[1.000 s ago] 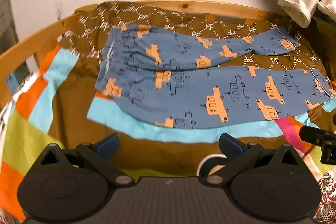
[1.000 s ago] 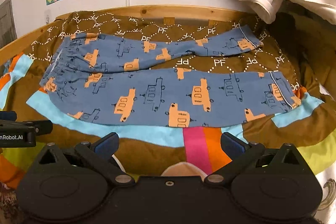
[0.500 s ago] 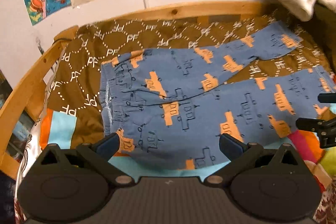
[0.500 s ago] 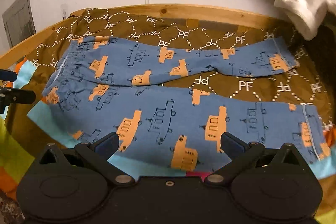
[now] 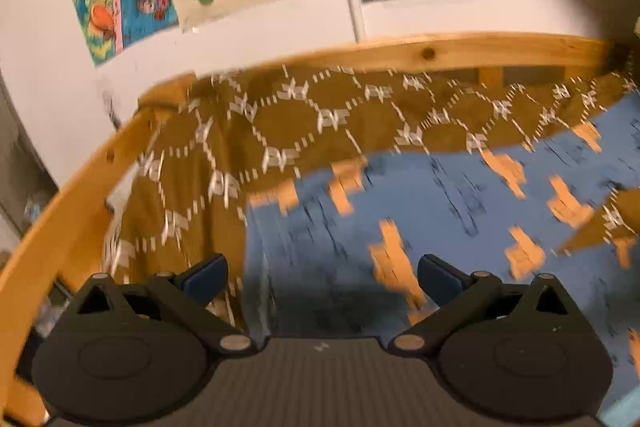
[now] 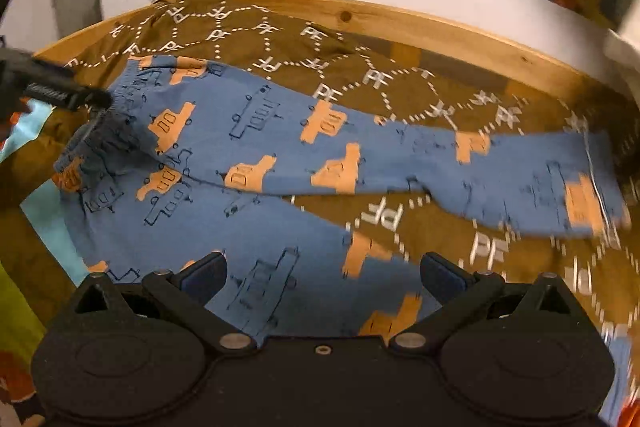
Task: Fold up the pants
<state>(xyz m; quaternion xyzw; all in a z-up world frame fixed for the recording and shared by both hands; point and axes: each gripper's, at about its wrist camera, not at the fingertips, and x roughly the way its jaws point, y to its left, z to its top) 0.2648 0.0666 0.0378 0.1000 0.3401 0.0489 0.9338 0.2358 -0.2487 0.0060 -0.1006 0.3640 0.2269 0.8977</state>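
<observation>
I've moved both grippers in over the pants. My left gripper and right gripper gape wide, holding nothing.

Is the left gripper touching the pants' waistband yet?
Cannot tell: in the right wrist view the left gripper overlaps the pants at the waistband, hiding any gap.

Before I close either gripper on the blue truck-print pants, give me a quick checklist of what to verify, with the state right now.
1. Left gripper open: ok, fingers spread wide.
2. Right gripper open: ok, nothing between the fingers.
3. Blue truck-print pants spread flat on the brown patterned blanket: ok, legs apart, not yet folded.
4. Left gripper over the waistband end: ok, though the view is blurred.
5. Right gripper over a pant leg: ok, near leg below it.
6. Either gripper touching the fabric: cannot tell.
</observation>
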